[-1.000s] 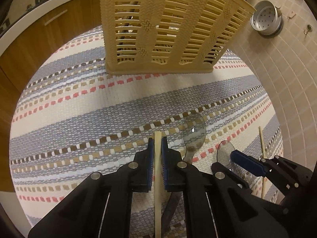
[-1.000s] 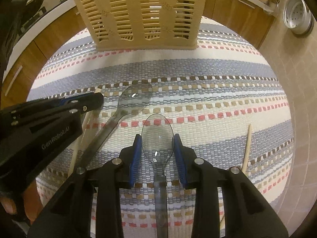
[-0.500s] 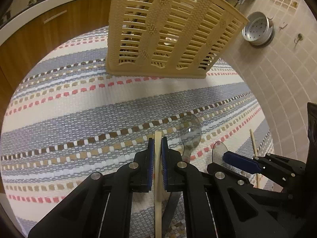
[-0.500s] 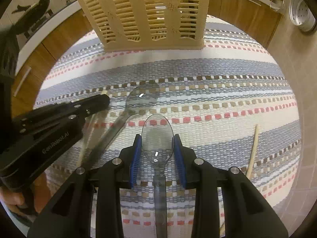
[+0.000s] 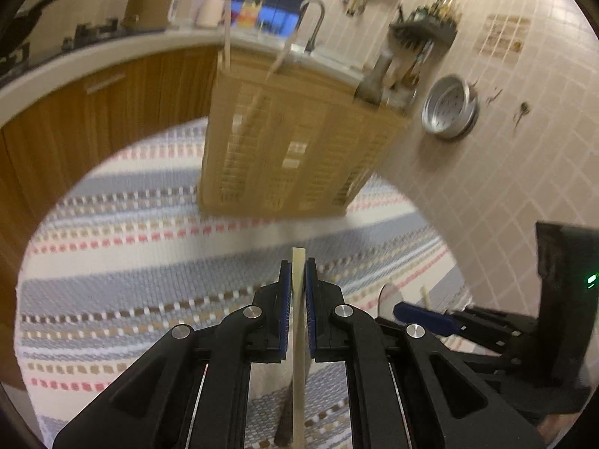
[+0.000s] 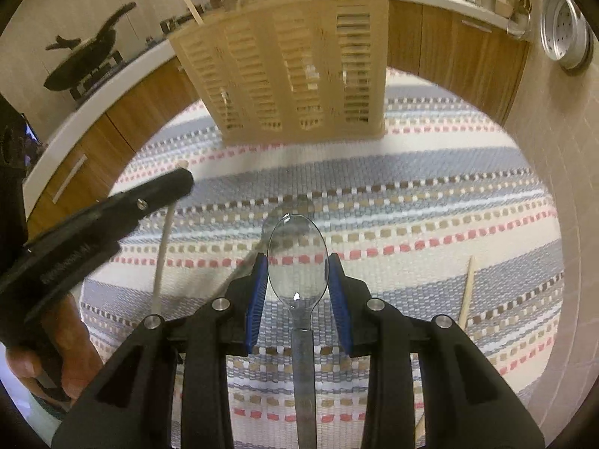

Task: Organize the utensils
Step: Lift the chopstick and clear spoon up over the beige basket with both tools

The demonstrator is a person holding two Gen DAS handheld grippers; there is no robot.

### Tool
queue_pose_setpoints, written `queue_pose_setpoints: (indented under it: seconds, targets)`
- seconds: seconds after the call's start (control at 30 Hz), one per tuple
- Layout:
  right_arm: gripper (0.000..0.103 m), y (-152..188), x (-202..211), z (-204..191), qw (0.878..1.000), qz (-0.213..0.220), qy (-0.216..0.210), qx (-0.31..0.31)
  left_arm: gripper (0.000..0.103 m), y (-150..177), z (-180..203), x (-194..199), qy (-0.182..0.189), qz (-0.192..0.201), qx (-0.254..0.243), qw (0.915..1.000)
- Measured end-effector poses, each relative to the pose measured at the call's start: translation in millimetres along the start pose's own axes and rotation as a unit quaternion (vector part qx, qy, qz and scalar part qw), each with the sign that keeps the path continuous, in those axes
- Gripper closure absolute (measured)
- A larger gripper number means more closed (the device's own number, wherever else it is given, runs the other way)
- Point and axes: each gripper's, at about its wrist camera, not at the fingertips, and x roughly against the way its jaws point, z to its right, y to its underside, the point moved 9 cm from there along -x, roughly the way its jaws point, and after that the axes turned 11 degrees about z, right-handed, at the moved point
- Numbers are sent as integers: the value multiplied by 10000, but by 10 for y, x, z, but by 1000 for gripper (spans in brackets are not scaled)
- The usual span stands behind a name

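Observation:
My left gripper [image 5: 297, 265] is shut on a pale wooden chopstick [image 5: 298, 333] and holds it above the striped mat [image 5: 131, 269]. My right gripper [image 6: 297, 262] is shut on the bowl of a clear plastic spoon [image 6: 297, 258], also lifted off the mat. A second clear spoon [image 6: 295, 205] lies on the mat just beyond it. Another chopstick [image 6: 465, 292] lies at the mat's right side. The beige slatted utensil holder [image 6: 295, 71] stands upright at the far edge of the mat, with utensils sticking out of its top. From the right wrist view the left gripper [image 6: 179, 183] shows at the left with its chopstick.
A wooden cabinet front [image 5: 93, 112] with a white counter curves behind the mat. A metal strainer [image 5: 449, 106] hangs on the tiled wall at the right. A black frying pan [image 6: 86, 60] sits on the stove at the far left. A hand [image 6: 48, 355] grips the left tool.
Both grippers have risen off the mat and tipped upward, so the holder's top and the kitchen behind it have come into view. Each still carries its utensil.

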Motion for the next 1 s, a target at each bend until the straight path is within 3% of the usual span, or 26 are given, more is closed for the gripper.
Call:
queue_pose_setpoints:
  seconds: [0.3,0.53,0.73,1.0]
  targets:
    - [74,-243,291,-41,9984,485,-292,-44,98,-584,201,467,236,1158,86,9930]
    - [74,-743,640,-122,9898,1343,-467,33,98,-903,425,615,599,1806,77,9817]
    - [74,-1364,819,-10,9733,2205,-617,-150,98,-1431,486,633,743,2390,-51,9682]
    - [74,-2278,927,161,9345,3510,-521,-297,98,-2150,553,548,881,3115,-171,9460]
